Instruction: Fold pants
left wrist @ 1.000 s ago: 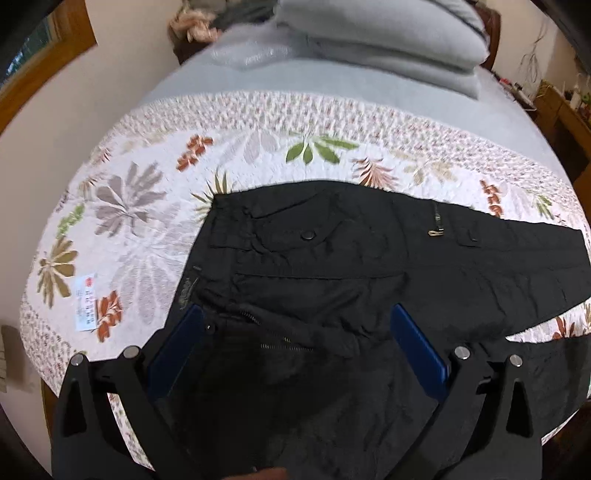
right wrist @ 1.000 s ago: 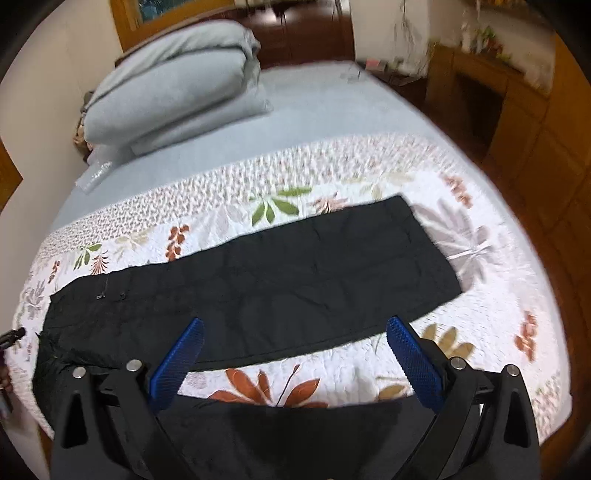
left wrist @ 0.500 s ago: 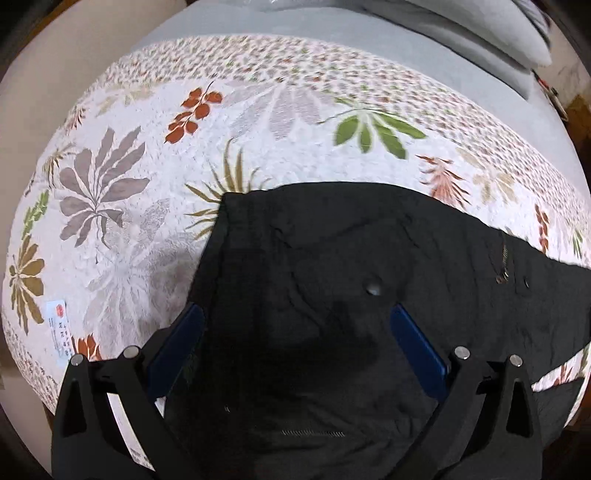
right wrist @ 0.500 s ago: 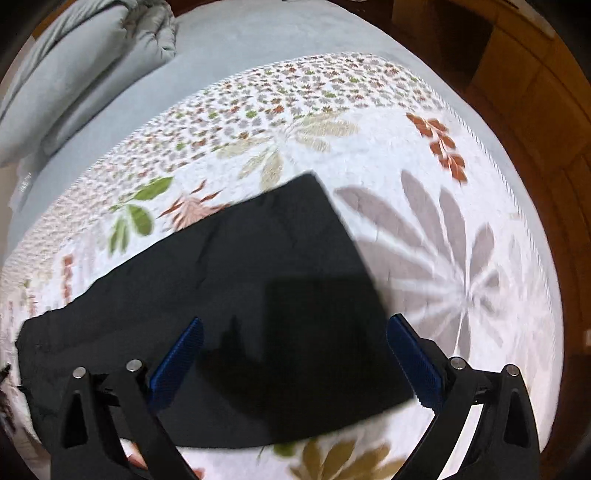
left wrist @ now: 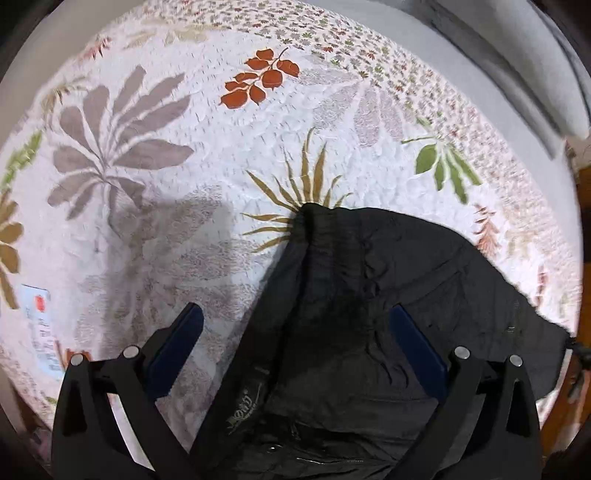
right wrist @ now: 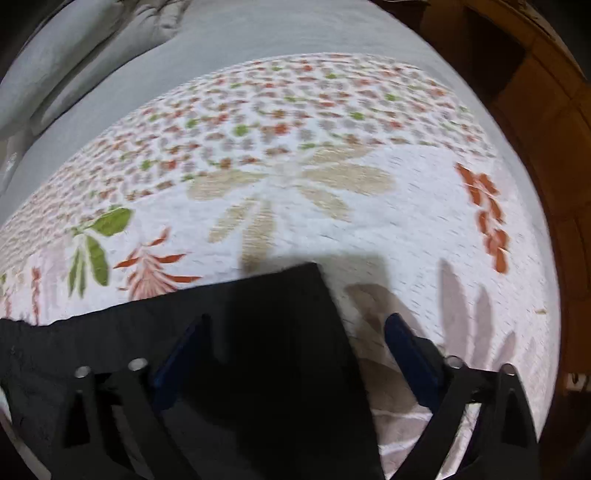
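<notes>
Black pants (left wrist: 369, 314) lie flat on a floral quilt (left wrist: 184, 147). In the left wrist view I see the waist end, with its far corner near a tan leaf print. My left gripper (left wrist: 295, 332) is open, low over the waist edge, its blue pads (left wrist: 177, 339) astride the fabric's left border. In the right wrist view the leg cuff end of the pants (right wrist: 258, 332) shows with a square far corner. My right gripper (right wrist: 295, 339) is open and hovers over the cuff edge, one pad (right wrist: 406, 350) over the quilt.
The quilt (right wrist: 332, 184) covers a bed with a grey sheet (right wrist: 258, 33) and folded grey bedding (right wrist: 74, 48) at the far end. Wooden furniture (right wrist: 535, 92) stands at the right of the bed. A white label (left wrist: 40, 332) sits on the quilt's left edge.
Both grippers have moved down and forward, close over the pants. The left one shifted left to the waist's edge and the right one shifted right to the cuff's edge. Both stay open.
</notes>
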{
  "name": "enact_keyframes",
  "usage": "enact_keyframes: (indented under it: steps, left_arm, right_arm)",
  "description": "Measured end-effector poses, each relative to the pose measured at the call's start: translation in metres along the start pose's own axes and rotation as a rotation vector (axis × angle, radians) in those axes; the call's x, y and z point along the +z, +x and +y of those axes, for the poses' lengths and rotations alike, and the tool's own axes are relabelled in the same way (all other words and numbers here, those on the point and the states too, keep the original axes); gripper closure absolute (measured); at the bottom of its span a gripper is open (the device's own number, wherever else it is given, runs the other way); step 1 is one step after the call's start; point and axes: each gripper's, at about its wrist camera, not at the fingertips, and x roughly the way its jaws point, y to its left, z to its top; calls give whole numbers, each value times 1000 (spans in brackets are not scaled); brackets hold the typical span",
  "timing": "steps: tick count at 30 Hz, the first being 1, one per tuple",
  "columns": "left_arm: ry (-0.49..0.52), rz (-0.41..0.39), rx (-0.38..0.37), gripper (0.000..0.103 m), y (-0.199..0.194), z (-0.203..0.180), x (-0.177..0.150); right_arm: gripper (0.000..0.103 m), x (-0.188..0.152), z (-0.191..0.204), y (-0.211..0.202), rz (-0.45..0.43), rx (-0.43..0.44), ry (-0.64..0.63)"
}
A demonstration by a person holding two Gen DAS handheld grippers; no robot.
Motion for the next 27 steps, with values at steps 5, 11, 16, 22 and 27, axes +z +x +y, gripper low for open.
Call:
enact_keyframes:
  steps: [5,11,16,22,27]
  left_arm:
    - [-2,30,-135,2,1,4,-2]
    - [-37,91,-198,2,16,7,2]
    - [4,136,-212,2,28,-5,6]
    - [124,185,-174,3,40,-30,9]
    - [167,158,-180,3,36,-41,9]
  right_arm:
    - [16,4,20,10,20,-35,-71]
    - [15,3,21,28,19,2,-52]
    - [20,-6,9,30,-15,28,-69]
    - [37,-20,10,22,-58,21,-113]
    - [71,-24,18,14,-99,13,-176]
